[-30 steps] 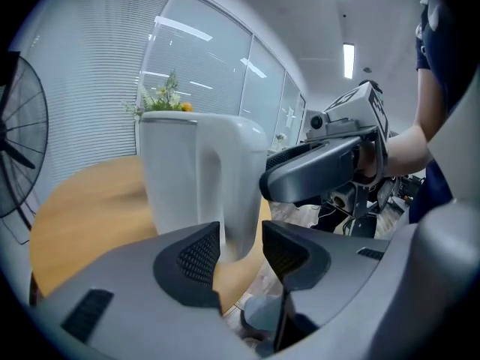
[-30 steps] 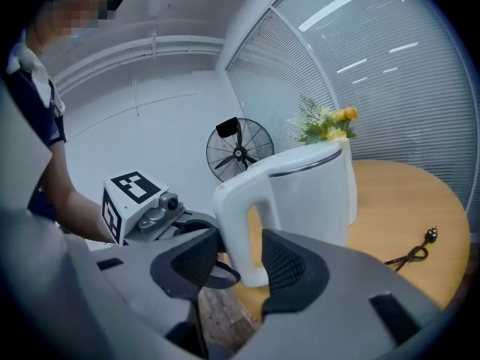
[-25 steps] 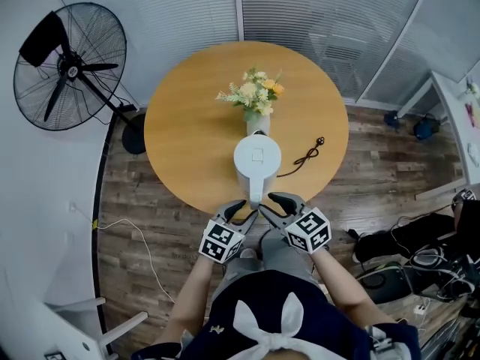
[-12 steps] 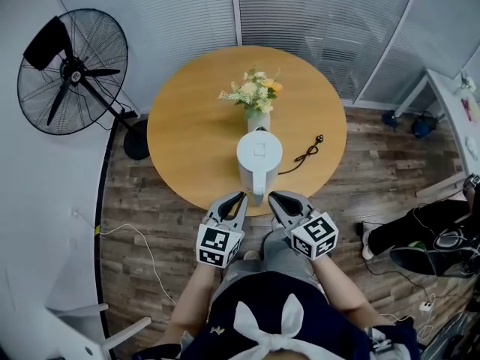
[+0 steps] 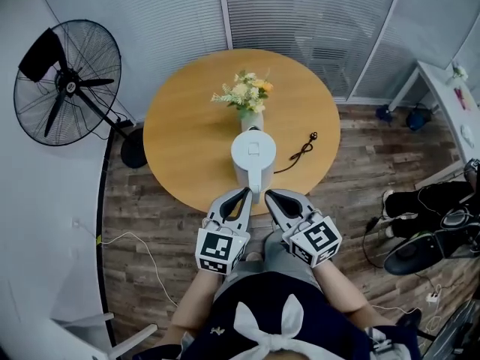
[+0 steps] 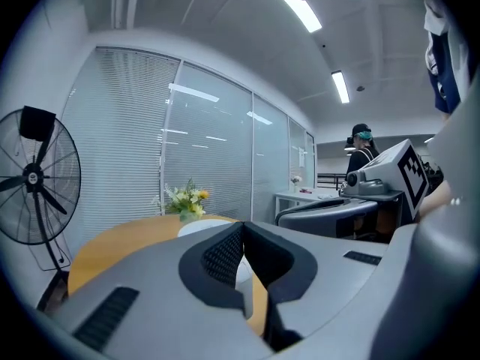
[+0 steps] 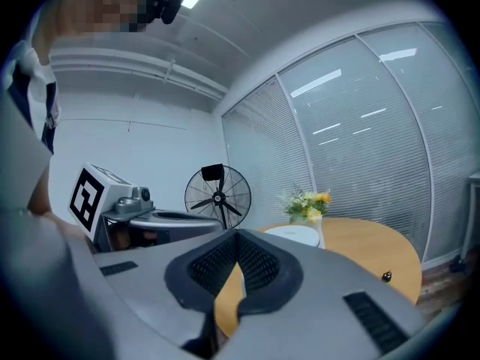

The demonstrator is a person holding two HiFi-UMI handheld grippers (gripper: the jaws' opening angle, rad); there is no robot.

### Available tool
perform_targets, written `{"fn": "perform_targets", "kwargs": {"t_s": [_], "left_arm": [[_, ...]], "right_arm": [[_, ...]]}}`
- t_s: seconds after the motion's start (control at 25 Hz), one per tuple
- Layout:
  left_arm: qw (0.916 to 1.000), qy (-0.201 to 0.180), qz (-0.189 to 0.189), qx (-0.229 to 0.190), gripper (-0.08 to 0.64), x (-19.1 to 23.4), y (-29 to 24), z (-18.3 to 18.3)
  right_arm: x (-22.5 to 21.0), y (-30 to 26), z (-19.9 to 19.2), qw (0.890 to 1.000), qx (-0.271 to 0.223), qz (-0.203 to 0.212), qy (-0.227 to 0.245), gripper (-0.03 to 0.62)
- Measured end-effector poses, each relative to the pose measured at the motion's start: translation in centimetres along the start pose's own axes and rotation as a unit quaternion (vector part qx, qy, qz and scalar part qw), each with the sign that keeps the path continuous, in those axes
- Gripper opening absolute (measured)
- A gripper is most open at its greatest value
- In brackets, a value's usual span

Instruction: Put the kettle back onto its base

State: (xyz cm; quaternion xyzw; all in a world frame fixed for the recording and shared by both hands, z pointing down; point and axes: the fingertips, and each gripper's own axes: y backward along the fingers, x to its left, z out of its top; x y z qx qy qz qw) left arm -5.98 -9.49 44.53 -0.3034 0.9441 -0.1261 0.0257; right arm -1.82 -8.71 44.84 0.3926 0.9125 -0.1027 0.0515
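The white kettle stands near the front edge of the round wooden table, handle toward me. A black cord with a plug runs out from under it, and I cannot make out the base below it. My left gripper and right gripper hover side by side just in front of the handle, clear of it. Both have just been closing and are now shut with nothing between the pads. The kettle's lid shows past the shut left gripper. It shows again beyond the right gripper.
A vase of flowers stands right behind the kettle. A black pedestal fan is on the floor at the left. A person's legs and cables lie at the right. Glass walls with blinds close the back.
Both grippers were open beside the kettle's handle a second ago. They have closed empty and risen toward the head camera, while the kettle has stayed put.
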Motion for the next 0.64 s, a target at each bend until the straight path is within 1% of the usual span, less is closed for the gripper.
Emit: {"fn": "perform_targets", "kwargs": {"t_s": [0.28,0.64], "left_arm": [[0.9999,0.006,-0.010,-0.003,0.026,-0.4,-0.5,0.7],[0.9997,0.012,-0.019,-0.010,0.026,-0.4,-2.2,1.7]], "right_arm": [[-0.5,0.4,0.1,1.000,0.003,-0.011,0.002,0.023],[-2.0,0.4,1.1,1.000,0.000,-0.014,0.009,0.023]]}}
